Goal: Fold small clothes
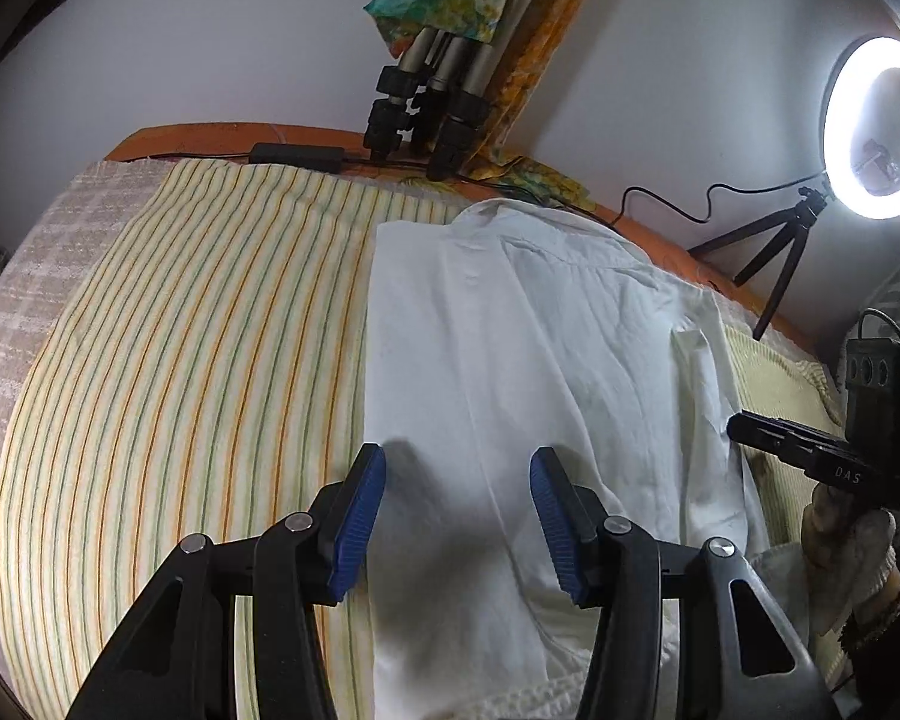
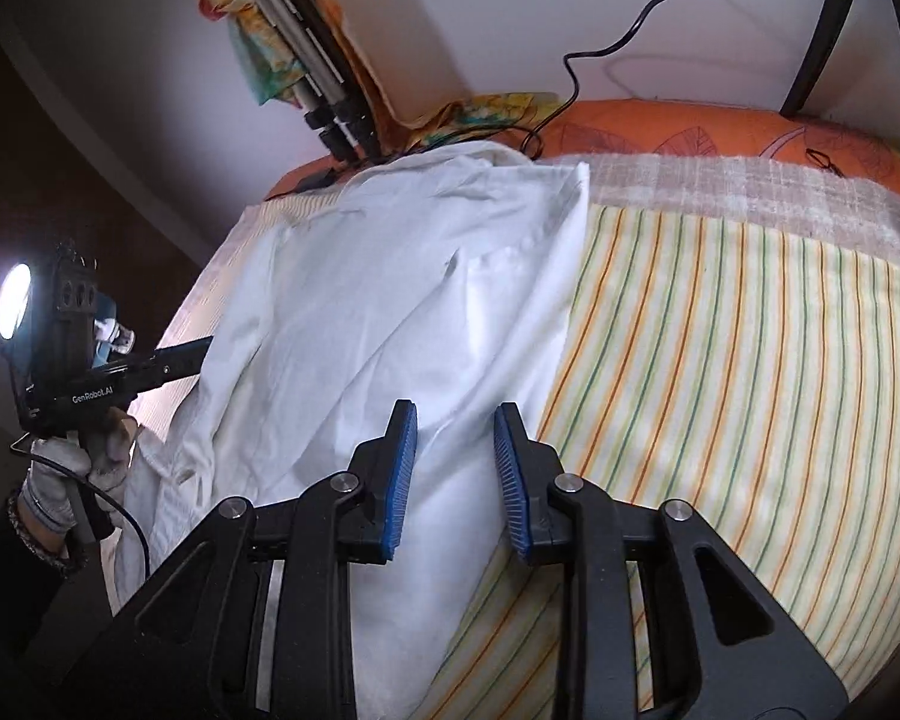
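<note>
Striped bedspread (image 1: 198, 324) carries a white shirt (image 1: 510, 348), partly folded, under both grippers. Left gripper (image 1: 457, 516) gapes wide, empty; right gripper (image 2: 456, 474) stands narrower, empty. "GenRobot.AI" marks the left gripper's body; ring light (image 1: 876, 126) glows beyond.

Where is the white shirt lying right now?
The white shirt lies spread on the striped bedcover, just ahead of the open left gripper; in the right wrist view it fills the left half.
</note>
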`<control>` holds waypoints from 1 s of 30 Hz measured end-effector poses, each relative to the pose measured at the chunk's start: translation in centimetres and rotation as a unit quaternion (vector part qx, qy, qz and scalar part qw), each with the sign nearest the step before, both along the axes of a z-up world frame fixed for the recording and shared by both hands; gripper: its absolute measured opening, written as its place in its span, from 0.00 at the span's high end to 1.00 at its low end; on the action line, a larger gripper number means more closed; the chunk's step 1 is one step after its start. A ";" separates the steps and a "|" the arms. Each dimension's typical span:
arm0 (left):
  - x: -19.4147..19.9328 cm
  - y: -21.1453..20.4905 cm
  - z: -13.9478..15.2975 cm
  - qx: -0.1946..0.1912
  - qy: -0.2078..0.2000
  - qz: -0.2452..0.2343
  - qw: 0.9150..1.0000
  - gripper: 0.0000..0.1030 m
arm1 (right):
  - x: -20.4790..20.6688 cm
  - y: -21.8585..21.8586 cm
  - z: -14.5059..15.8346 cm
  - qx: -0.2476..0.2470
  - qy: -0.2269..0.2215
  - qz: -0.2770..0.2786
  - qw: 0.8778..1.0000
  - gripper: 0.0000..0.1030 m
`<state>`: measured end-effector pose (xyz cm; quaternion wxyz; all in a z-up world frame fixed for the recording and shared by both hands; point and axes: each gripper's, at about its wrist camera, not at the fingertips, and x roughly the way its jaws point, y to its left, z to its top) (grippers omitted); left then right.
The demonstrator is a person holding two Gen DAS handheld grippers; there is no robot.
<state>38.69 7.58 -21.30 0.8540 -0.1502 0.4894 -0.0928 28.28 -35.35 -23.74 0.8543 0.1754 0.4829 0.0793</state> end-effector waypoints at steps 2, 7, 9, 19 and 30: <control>1.1 0.4 -0.2 -0.003 0.007 0.006 1.000 0.51 | 1.0 -0.7 -0.1 -0.005 -0.002 -0.006 1.000 0.73; 3.9 1.7 0.0 -0.001 0.006 0.023 1.000 0.49 | 3.5 -2.1 0.0 -0.036 -0.002 -0.034 0.999 0.74; 5.1 2.3 -0.1 -0.005 0.004 0.033 0.999 0.45 | 4.1 -2.9 0.1 -0.035 -0.008 -0.046 0.998 0.74; 9.3 0.5 -1.0 0.047 -0.012 0.008 0.999 0.34 | 6.9 -3.6 -0.5 -0.051 -0.008 -0.039 0.998 0.73; 10.7 -0.1 -1.3 0.026 -0.022 0.006 0.999 1.00 | 7.0 -4.1 -0.5 -0.018 -0.015 -0.034 0.999 0.94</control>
